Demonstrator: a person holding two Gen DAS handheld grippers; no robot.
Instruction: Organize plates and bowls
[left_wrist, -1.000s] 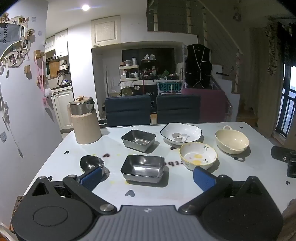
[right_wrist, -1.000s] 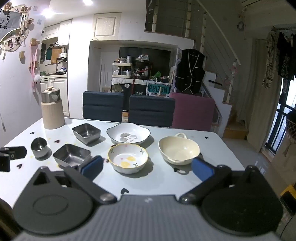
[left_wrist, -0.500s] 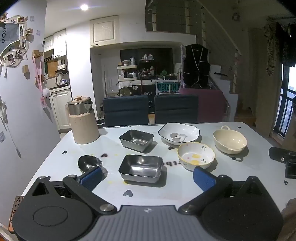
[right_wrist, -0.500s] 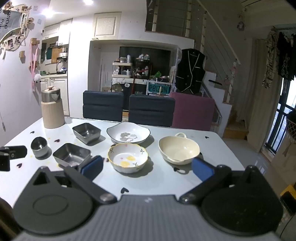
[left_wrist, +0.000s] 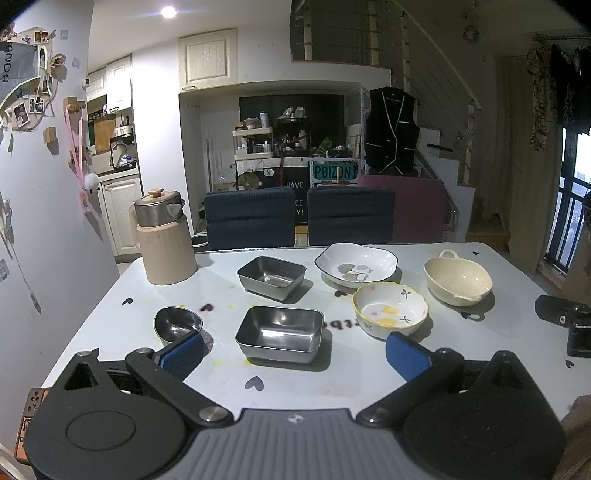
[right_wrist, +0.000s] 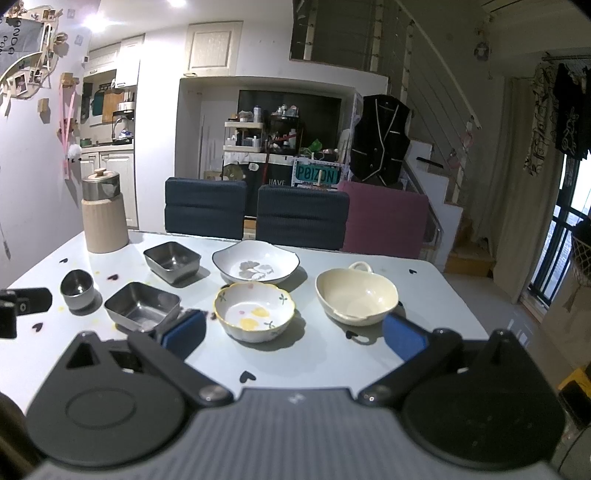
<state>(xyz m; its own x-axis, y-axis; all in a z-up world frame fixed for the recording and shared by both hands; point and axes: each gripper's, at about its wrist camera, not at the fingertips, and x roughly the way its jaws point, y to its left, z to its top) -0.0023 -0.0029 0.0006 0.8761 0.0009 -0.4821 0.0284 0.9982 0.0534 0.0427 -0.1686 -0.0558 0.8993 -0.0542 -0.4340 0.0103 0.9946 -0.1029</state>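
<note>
On the white table (left_wrist: 369, 373) stand two rectangular steel trays, near (left_wrist: 280, 333) and far (left_wrist: 272, 277), a small round steel bowl (left_wrist: 176, 324), a white leaf-pattern plate (left_wrist: 356, 264), a flowered yellow-rimmed bowl (left_wrist: 389, 309) and a cream handled bowl (left_wrist: 457, 280). My left gripper (left_wrist: 295, 356) is open and empty, just short of the near tray. My right gripper (right_wrist: 293, 336) is open and empty, in front of the flowered bowl (right_wrist: 254, 311) and the cream bowl (right_wrist: 356, 295).
A beige thermos jug (left_wrist: 164, 240) stands at the table's far left corner. Two dark blue chairs (left_wrist: 251, 216) and a maroon one (left_wrist: 417, 206) line the far edge. The wall is close on the left. The right gripper shows at the left view's right edge (left_wrist: 569, 321).
The left gripper has drifted slightly, so the dishes sit a little lower left in its view. The right view is nearly unchanged. Both grippers stay open.
</note>
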